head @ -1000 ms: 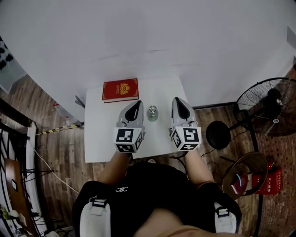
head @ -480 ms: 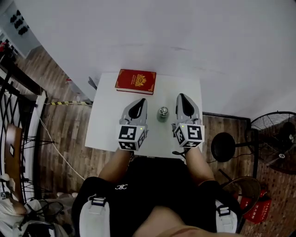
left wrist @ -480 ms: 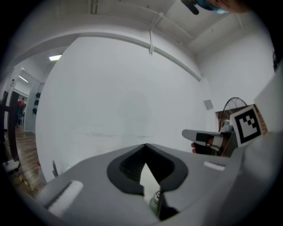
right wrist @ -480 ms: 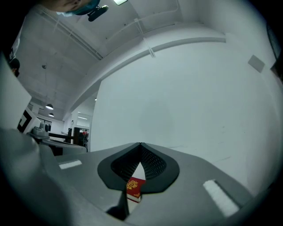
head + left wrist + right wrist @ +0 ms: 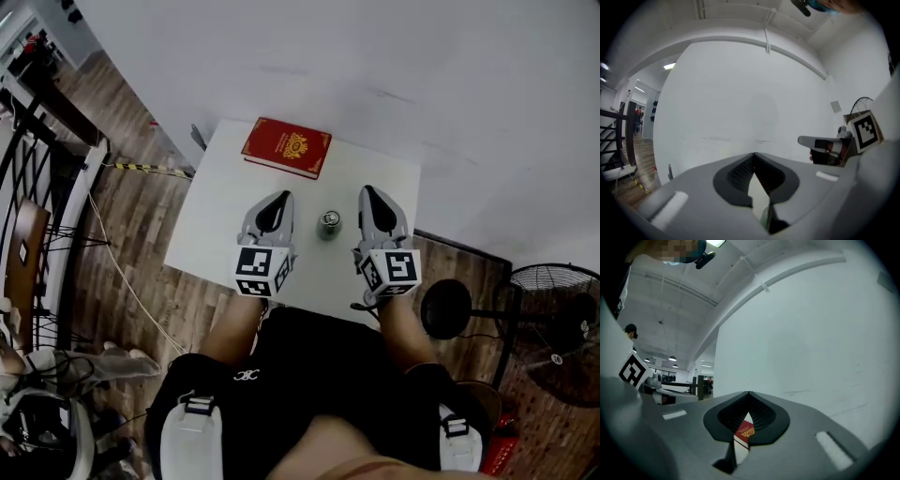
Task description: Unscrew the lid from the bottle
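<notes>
Both claws are clenched on nothing. The left claw (image 5: 279, 198) has its grey tips meeting, with only bare table showing through the slot behind them. The right claw (image 5: 367, 191) is pressed together the same way, and a sliver of the red hardcover book with a gold emblem (image 5: 744, 432) shows past its tips. They lie level over the white square table (image 5: 217, 225), one on each side of the small, clear-looking bottle (image 5: 329, 229). It stands upright near the table's middle, between the two claws and touching neither.

The step in hand looks like the approach: nothing is unscrewed yet, and the round silvery lid (image 5: 330, 219) is on. To do it well, both claws would need to spread before closing in. One should probably clamp the body low down, where a light, narrow bottle is least likely to tip or spin. The other should take the lid squarely across its rim, held level, so the turn runs about the bottle's own axis.

The bottle's wall seems smooth and glassy and the lid shiny and hard, so either may slip. The dark ribbed pads (image 5: 762, 416) inside the smooth grey plastic claws should help them bite. The table top is flat, matte and slick-looking, offering little hold. The book (image 5: 286, 147) lies flat at the far edge, well apart from the bottle.
</notes>
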Demonstrator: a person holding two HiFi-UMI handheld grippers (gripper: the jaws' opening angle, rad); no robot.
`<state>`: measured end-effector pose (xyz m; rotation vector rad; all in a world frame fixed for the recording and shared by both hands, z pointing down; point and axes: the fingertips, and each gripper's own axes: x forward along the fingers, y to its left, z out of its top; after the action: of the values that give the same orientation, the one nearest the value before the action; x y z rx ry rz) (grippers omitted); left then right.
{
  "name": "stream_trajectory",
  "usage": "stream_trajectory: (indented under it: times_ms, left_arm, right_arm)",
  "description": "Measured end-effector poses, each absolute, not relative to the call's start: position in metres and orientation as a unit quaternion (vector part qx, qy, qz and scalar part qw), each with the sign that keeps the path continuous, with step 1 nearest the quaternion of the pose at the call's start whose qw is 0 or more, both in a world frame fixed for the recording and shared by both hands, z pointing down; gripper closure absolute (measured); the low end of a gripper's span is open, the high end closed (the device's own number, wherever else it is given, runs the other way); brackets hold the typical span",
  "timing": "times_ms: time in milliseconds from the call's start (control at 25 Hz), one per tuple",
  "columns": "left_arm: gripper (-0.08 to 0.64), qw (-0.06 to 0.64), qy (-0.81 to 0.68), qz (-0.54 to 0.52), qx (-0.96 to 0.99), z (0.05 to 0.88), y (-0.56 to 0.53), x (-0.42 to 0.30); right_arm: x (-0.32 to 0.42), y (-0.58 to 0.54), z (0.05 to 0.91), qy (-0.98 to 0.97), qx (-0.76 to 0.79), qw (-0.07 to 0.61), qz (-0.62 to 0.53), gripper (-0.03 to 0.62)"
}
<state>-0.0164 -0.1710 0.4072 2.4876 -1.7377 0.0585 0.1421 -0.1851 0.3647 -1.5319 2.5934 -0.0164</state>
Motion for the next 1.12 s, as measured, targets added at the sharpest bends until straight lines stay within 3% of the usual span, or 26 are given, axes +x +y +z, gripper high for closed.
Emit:
stream_trajectory:
  times_ms: [120, 200, 360, 680, 1120]
  left_arm:
    - [0.484, 0.054, -0.557, 0.03, 0.828, 0.413, -0.168, -0.009]
    - [0.366, 0.054, -0.531, 0.046, 0.844, 0.42, -0.167, 0.001]
    - [0.219, 0.057, -0.49, 0.083, 0.866, 0.446, -0.164, 0.016]
    - [0.181, 0.079, -0.429, 0.133, 0.89, 0.502, -0.153, 0.032]
    - [0.18, 0.131, -0.329, 0.184, 0.917, 0.601, -0.14, 0.063]
  right_arm:
    - [0.145, -0.187, 0.371, 0.865, -0.498, 0.058, -0.013, 0.592]
    - [0.141, -0.187, 0.378, 0.877, -0.479, 0.043, -0.017, 0.592]
    - [0.125, -0.184, 0.399, 0.907, -0.418, 0.017, -0.044, 0.434]
    - [0.108, -0.174, 0.447, 0.921, -0.381, -0.056, -0.063, 0.356]
    - [0.098, -0.176, 0.529, 0.901, -0.392, -0.158, -0.096, 0.33]
